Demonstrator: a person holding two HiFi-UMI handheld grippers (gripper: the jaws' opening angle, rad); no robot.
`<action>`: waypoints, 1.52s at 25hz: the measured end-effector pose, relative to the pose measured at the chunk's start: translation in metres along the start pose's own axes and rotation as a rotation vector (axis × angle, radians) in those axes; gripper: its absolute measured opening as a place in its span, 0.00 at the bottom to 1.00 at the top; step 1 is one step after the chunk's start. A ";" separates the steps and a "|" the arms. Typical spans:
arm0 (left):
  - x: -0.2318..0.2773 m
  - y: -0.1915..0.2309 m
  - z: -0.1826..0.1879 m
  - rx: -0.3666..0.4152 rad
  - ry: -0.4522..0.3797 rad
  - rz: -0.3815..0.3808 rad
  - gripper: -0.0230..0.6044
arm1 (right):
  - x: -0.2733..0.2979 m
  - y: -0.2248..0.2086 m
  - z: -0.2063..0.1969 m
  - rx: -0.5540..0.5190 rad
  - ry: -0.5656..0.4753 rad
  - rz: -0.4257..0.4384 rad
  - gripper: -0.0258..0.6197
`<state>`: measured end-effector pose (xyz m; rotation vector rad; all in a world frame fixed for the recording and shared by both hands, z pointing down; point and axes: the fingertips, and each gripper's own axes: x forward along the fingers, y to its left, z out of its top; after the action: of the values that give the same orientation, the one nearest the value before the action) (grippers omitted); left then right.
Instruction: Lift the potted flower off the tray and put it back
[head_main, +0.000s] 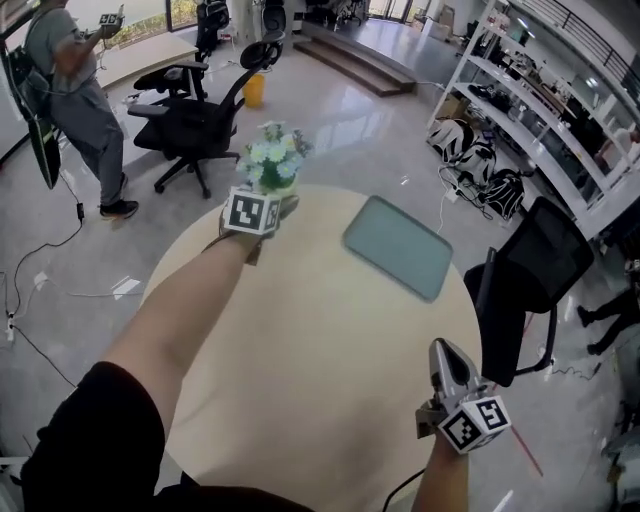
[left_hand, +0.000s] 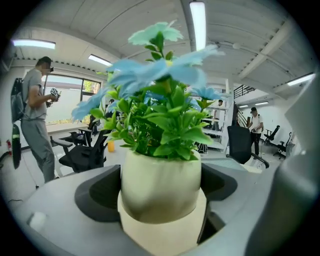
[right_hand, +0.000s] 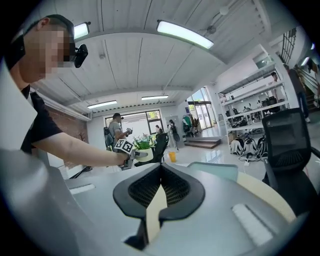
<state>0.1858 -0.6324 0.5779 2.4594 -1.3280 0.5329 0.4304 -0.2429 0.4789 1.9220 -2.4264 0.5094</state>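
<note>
The potted flower (head_main: 272, 165) is off the tray. It is held in the left gripper (head_main: 268, 198), over the far rim of the round beige counter (head_main: 300, 340). In the left gripper view its pot (left_hand: 160, 187) is a cream, smooth, rounded bowl, narrower at the bottom. The grey moulded jaws are clamped on its two sides, with the black hollow pads against it. Out of the pot come stiff, glossy green leaves (left_hand: 165, 125) and pale blue flowers (left_hand: 160, 67) with flat petals. Under the pot a piece of the counter shows, and the pot seems to hang a little above it.

The flat grey-green rectangular tray with rounded corners (head_main: 398, 246) lies on the counter, to the right of the flower and well apart from it. Its surface looks matt and nothing stands on it.

The right gripper (head_main: 447, 352) is at the near right edge of the counter, far from the tray and the flower. In the right gripper view its jaws (right_hand: 161, 167) are together at the tips and hold nothing. The black ribbed pads leave only a thin slit where the beige counter shows. Each gripper carries a white cube with black square markers (head_main: 250, 212).

Behind the counter, on the shiny grey floor, stands a black office chair with wheels (head_main: 195, 125). A person in grey clothes (head_main: 85, 95) stands near it.
</note>
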 end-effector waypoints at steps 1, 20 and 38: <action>-0.006 0.015 -0.008 -0.003 0.007 0.013 0.81 | 0.006 0.008 -0.002 0.004 0.007 0.011 0.06; -0.055 0.140 -0.128 0.009 0.099 0.095 0.81 | 0.076 0.084 -0.037 -0.012 0.096 0.106 0.06; -0.072 0.162 -0.193 -0.118 0.118 0.071 0.83 | 0.097 0.105 -0.047 -0.001 0.133 0.113 0.06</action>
<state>-0.0226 -0.5838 0.7295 2.2574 -1.3634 0.5896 0.2977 -0.3024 0.5170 1.6985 -2.4598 0.6177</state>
